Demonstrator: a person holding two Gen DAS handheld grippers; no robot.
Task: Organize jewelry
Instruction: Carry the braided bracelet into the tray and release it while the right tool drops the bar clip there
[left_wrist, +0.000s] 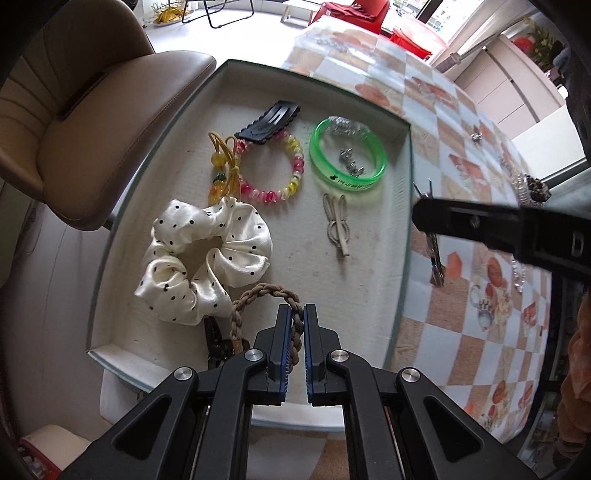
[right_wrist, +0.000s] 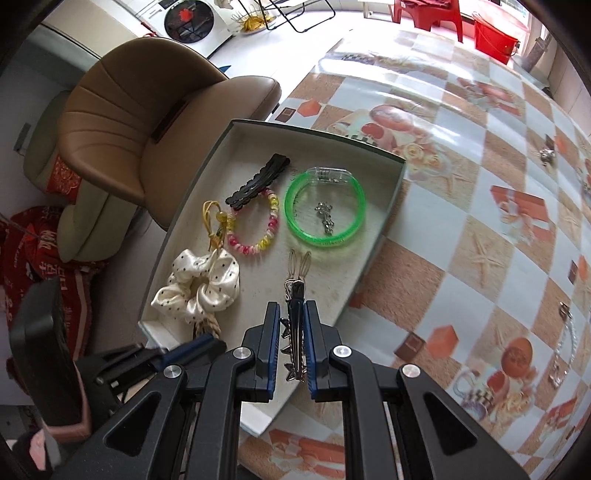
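A shallow white tray (left_wrist: 402, 206) holds a polka-dot scrunchie (left_wrist: 207, 258), a pink and yellow bead bracelet (left_wrist: 275, 166), a green bangle (left_wrist: 347, 155), a black hair clip (left_wrist: 267, 122) and a silver rabbit-ear clip (left_wrist: 338, 225). My left gripper (left_wrist: 297, 314) is shut on a brown braided hair tie (left_wrist: 258, 295) low over the tray's near end. My right gripper (right_wrist: 291, 314) is shut on a spiked metal hair clip (right_wrist: 294, 332), held above the tray's near right edge (right_wrist: 369, 266). The right gripper also shows in the left wrist view (left_wrist: 498, 229).
A brown leather chair (right_wrist: 140, 122) stands left of the tray. The checkered tablecloth (right_wrist: 480, 221) carries loose pieces: a pearl chain (right_wrist: 565, 343) at the right and a small silver item (right_wrist: 546, 153) farther back. Red stools and a bucket stand on the floor beyond.
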